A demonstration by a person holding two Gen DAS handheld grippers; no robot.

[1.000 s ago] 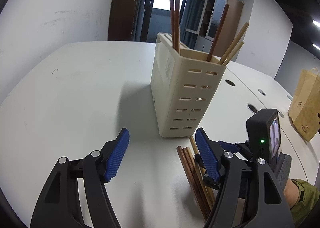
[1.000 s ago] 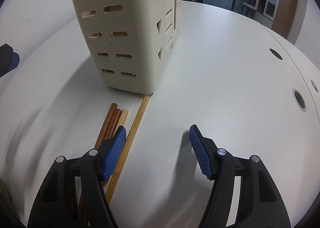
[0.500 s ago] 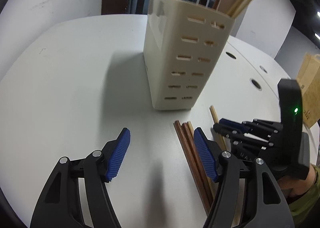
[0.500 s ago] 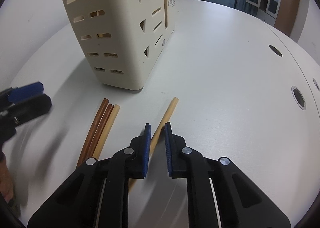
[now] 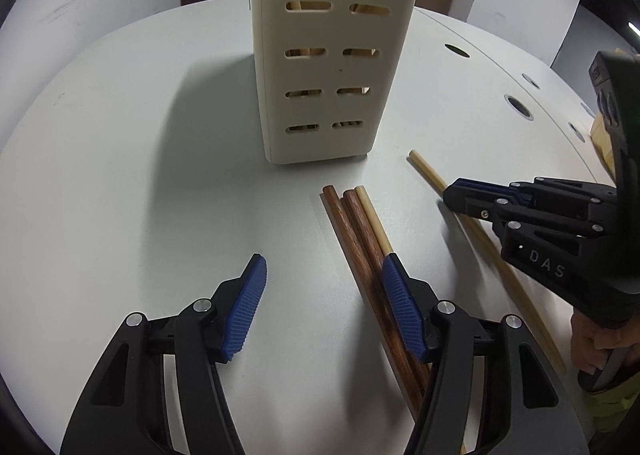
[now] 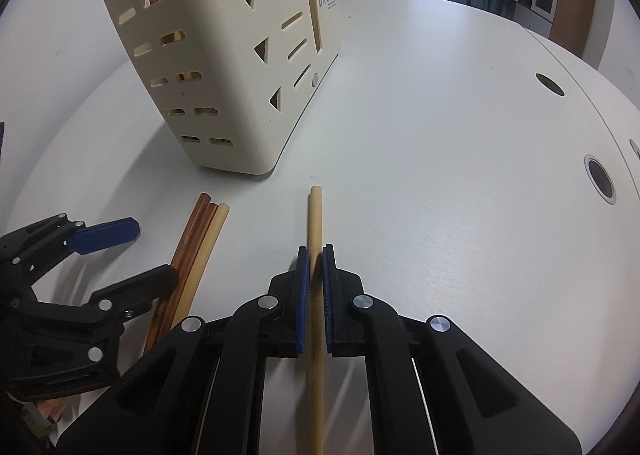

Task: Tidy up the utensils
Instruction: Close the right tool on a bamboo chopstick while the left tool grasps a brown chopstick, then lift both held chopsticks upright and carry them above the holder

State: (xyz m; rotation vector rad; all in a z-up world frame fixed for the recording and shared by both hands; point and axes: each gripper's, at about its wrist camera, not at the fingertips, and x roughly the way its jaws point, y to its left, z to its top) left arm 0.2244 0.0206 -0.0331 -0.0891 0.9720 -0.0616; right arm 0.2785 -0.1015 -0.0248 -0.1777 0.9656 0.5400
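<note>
The right gripper [image 6: 313,259] has its fingers [image 6: 302,275] pressed together on a single pale chopstick [image 6: 315,215], gripped partway along its length so the free end points ahead toward the holder; in the left wrist view the same gripper [image 5: 460,197] sits low over that stick [image 5: 424,169], which looks to be lying on or just above the surface. The left gripper [image 5: 324,295] has its fingers spread wide, gripping nothing.

Beneath both spreads the white table [image 6: 440,115]. Ahead of the right fingers and to their left stands the cream slotted utensil holder [image 6: 200,55], upright, with wooden sticks visible through its slots; it is the likely destination, so the single stick is held near its middle, probably for tilting upright.

Smaller, a bundle of three chopsticks [image 5: 360,223], two dark and one pale, lies side by side on the table. It runs under the left gripper's right finger [image 5: 400,311], so most of the open gap stands to the bundle's left. These appear to wait their turn, well short of the holder.
</note>
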